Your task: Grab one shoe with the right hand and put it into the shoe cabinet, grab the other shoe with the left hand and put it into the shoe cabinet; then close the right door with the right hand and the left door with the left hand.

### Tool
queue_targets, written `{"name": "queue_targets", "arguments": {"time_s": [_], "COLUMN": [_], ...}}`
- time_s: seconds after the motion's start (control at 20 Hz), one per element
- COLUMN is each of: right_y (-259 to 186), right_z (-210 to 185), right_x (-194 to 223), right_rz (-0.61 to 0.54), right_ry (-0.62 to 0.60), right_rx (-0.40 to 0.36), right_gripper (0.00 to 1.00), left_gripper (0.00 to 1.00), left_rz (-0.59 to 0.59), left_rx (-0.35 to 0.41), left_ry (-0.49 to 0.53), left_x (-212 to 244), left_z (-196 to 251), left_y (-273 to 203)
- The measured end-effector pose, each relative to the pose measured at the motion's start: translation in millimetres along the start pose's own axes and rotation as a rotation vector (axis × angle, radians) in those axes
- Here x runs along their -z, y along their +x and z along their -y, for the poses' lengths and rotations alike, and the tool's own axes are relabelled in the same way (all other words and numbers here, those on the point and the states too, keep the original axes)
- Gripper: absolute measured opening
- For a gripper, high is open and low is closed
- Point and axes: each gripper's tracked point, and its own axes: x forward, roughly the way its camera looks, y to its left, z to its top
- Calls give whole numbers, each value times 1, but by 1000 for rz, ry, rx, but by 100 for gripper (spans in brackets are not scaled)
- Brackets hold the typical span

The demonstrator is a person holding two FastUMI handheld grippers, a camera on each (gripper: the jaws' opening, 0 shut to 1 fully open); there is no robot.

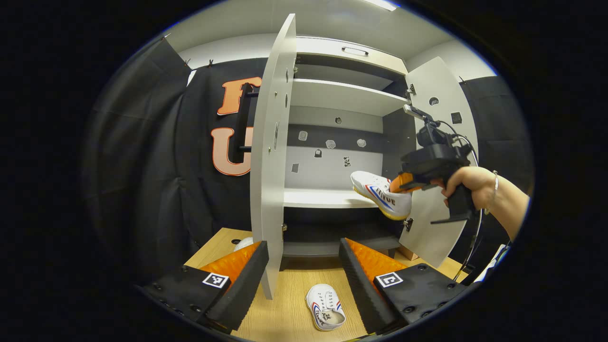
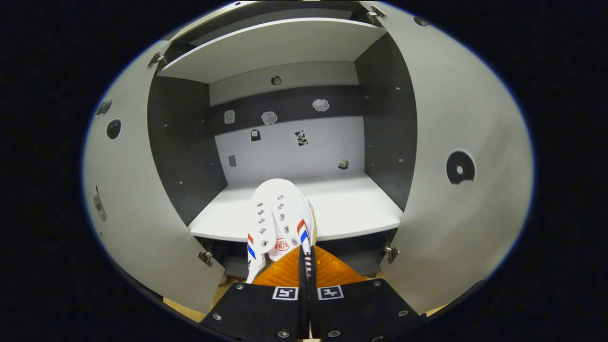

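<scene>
Right gripper view: right gripper (image 2: 304, 259) clamps the shoe (image 2: 279, 223) over the cabinet shelf (image 2: 351, 209).

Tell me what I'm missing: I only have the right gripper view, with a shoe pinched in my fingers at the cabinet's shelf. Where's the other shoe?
Observer: The second shoe lies on the wooden floor before the cabinet, sole down.
Operator: Is the left gripper holding anything?
Observer: No. The left gripper is open, with nothing between its fingers, above that shoe.
Operator: Is my shoe over the shelf?
Observer: Its toe is over the shelf; the held shoe's heel hangs past the front edge in the right gripper.
</scene>
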Motion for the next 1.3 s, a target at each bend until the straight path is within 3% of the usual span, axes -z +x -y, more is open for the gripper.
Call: {"name": "queue_targets", "arguments": {"time_s": [0.35,0.75,0.9,1.0,1.3], "right_y": [104,200,206,200,148], "right_z": [1,29,35,33,25], "right_x": [-57,-44,-35,-35,-56], "right_rz": [6,-116,-138,-130,-21], "right_ry": [42,154,132,100,21], "right_rx": [34,119,134,132,79], "right_gripper": [0,0,0,9,12], "left_gripper": [96,96,96,96,96], "left_rz": [13,12,7,6,3], "left_rx": [-38,-56,-62,-65,-62], "left_ry": [-9,-17,-12,-16,-23], "left_x": [-5,-7,-6,-5,-3], "left_z": [-12,-10,-9,-9,-5], "left_y": [8,7,5,5,1]}}
